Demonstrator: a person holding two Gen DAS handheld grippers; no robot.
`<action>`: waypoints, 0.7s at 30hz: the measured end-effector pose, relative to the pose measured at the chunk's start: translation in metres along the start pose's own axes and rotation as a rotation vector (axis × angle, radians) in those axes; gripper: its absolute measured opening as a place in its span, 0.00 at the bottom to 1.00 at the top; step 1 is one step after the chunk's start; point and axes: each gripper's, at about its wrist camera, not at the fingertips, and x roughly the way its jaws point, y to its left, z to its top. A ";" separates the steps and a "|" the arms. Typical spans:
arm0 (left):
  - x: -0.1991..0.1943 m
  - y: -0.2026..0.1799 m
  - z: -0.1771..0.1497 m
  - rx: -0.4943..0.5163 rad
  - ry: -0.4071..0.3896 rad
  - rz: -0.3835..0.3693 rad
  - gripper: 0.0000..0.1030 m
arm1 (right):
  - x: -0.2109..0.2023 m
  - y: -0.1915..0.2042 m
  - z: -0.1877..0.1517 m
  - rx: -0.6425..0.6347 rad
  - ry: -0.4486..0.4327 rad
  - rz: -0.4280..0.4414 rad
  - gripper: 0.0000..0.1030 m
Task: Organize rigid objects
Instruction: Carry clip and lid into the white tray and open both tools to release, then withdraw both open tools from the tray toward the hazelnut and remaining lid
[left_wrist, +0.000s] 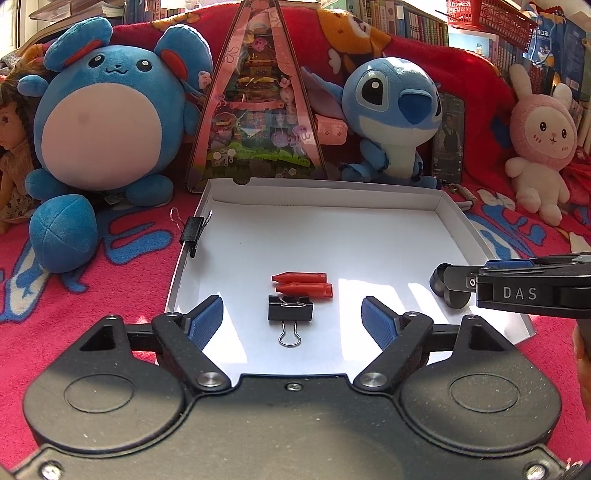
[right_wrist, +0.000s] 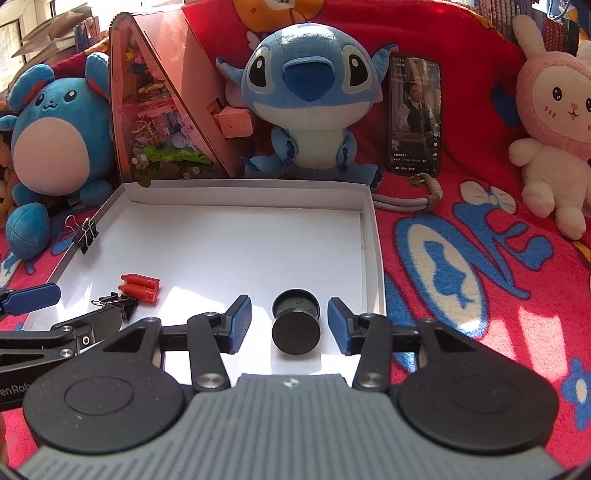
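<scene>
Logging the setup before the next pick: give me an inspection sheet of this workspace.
Surface: red patterned blanket with a shallow white box lid lying on it.
Job's things: in the lid, two red caps side by side, a black binder clip beside them, a black round piece; a second binder clip clamped on the lid's left wall.
Clutter: nothing seen inside the lid.
Grippers: left gripper open, clip between the jaws, untouched; right gripper open around the round piece.
Cables: grey cord beside the phone.
Surroundings: plush toys, pink triangular box, bookshelves.
</scene>
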 end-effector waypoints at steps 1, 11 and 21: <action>-0.003 0.001 -0.001 -0.002 -0.001 -0.006 0.79 | -0.003 0.000 -0.002 -0.003 -0.004 0.005 0.63; -0.036 0.014 -0.025 -0.018 -0.012 -0.031 0.81 | -0.036 0.007 -0.032 -0.045 -0.065 0.051 0.72; -0.071 0.019 -0.057 -0.007 -0.045 -0.033 0.82 | -0.066 0.017 -0.070 -0.099 -0.116 0.099 0.77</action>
